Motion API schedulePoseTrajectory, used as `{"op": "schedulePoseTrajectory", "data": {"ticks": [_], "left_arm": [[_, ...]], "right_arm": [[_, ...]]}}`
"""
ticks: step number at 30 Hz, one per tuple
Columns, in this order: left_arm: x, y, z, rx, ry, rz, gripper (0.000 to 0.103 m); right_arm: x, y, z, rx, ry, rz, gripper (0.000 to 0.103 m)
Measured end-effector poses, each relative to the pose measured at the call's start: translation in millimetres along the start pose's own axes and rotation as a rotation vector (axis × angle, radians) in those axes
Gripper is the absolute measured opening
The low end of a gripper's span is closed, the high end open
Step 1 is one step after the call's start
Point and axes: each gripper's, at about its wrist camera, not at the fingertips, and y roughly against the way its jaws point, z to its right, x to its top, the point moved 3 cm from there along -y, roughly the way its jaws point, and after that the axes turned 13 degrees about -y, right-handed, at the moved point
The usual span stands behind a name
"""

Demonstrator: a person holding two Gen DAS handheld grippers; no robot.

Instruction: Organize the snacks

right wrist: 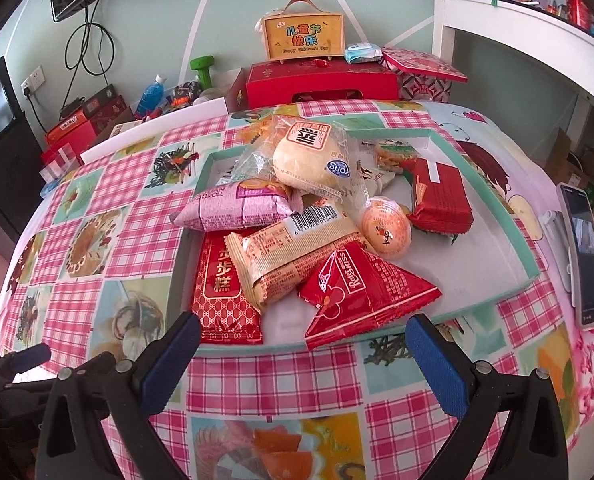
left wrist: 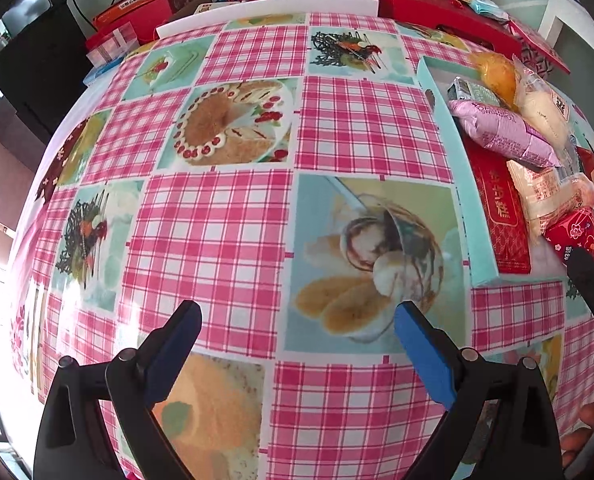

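Observation:
A shallow teal-rimmed tray (right wrist: 493, 200) holds a pile of snacks: a red triangular packet (right wrist: 361, 292), a beige wafer pack (right wrist: 289, 256), a flat red packet (right wrist: 221, 292), a pink roll pack (right wrist: 237, 206), a bun in clear wrap (right wrist: 309, 156), an orange jelly cup (right wrist: 385, 228) and a red pack (right wrist: 441, 196). My right gripper (right wrist: 301, 340) is open and empty, just in front of the tray's near rim. My left gripper (left wrist: 297, 324) is open and empty over bare tablecloth, left of the tray (left wrist: 463, 196). The right gripper's finger shows at the left wrist view's right edge (left wrist: 589, 280).
A pink plaid tablecloth (left wrist: 225, 232) covers the table. A phone (right wrist: 585, 252) stands on a holder at the right edge. Red gift boxes (right wrist: 321, 82), a yellow sign box (right wrist: 303, 36), a blue bottle (right wrist: 151, 94) and a white shelf unit (right wrist: 509, 20) stand behind.

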Motion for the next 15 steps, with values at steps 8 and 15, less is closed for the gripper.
{"op": "schedulePoseTrajectory", "data": {"ticks": [8, 15], "left_arm": [[1.3, 0.4, 0.4, 0.000, -0.005, -0.001, 0.097], [4.4, -1.3, -2.5, -0.006, 0.006, 0.000, 0.097]], "right_arm": [[-1.5, -1.5, -2.0, -0.002, 0.015, -0.004, 0.103], [-1.1, -3.3, -1.4, -0.014, 0.016, -0.004, 0.103]]}}
